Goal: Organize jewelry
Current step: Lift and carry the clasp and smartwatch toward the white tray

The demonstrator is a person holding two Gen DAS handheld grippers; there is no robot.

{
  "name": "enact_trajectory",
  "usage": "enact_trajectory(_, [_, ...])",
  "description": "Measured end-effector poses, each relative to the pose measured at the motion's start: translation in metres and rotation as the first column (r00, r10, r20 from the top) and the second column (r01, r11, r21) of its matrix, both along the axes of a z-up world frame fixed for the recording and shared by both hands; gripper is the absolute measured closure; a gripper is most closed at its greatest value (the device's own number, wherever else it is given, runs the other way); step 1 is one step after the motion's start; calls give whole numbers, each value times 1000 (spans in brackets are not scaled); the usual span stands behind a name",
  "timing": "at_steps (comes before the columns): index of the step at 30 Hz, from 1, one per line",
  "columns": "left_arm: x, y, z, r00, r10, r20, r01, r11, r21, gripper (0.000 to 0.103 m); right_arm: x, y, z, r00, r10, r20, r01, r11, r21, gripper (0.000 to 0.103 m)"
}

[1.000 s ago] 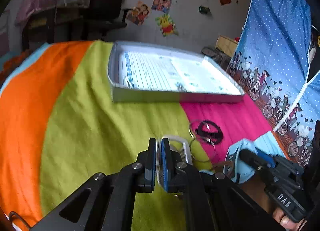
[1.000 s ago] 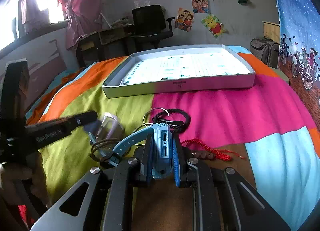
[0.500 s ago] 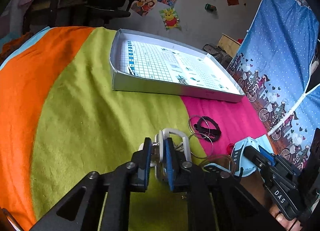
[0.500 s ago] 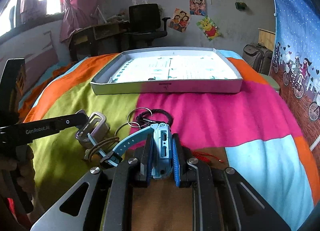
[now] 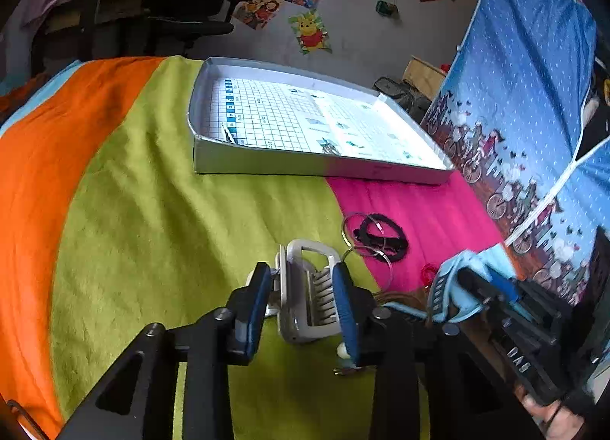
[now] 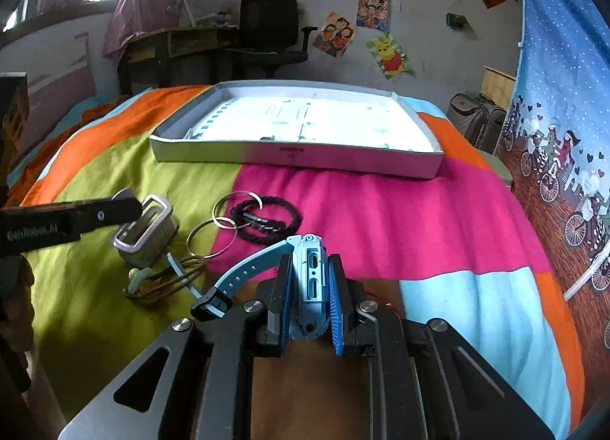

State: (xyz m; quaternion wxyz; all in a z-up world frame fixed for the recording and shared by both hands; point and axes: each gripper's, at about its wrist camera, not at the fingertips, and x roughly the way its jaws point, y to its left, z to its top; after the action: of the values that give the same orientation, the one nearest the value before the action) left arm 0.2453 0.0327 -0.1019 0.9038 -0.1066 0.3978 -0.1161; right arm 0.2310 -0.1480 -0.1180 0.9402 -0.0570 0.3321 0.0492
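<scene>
While one blue watch (image 6: 310, 280) is clamped between the jaws of the right gripper (image 6: 310, 297), the jaws of the left gripper (image 5: 303, 304) are held apart around one white hair claw clip (image 5: 309, 287) resting on the striped blanket (image 5: 152, 234). Listed beside them: two metal rings (image 6: 221, 223), one black cord bracelet (image 6: 272, 219), one brown cord bracelet (image 6: 171, 280). One white tray (image 6: 297, 154) is set beyond.
</scene>
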Motion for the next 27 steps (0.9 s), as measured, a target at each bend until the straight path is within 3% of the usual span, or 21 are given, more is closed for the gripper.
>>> enact_trajectory(6, [5,4,-10,999,19,-40,-18,1000,22,73,-1,-10,5,999,-43,6,43,998,-53,88])
enact_trajectory(8, [5,6,-10,999,21,-31,-21,1000,3,81,-1,-15,6,998,-65,12,66,996,-66,88])
enact_trajectory(15, [1,1,-7,1000,1,6,-1,1000,14,82,-3,-33,15,992,-120,34,121,991,-52,88])
enact_trajectory(22, [-9,-8,4,999,-15,48,15,1000,4,82,-13,-25,37,985,-107,135,135,966,-221,88])
enact_trajectory(27, [-20,-22,12,997,-38,71,39,999,-7,82,-13,-38,47,981,-138,136,169,953,-253,88])
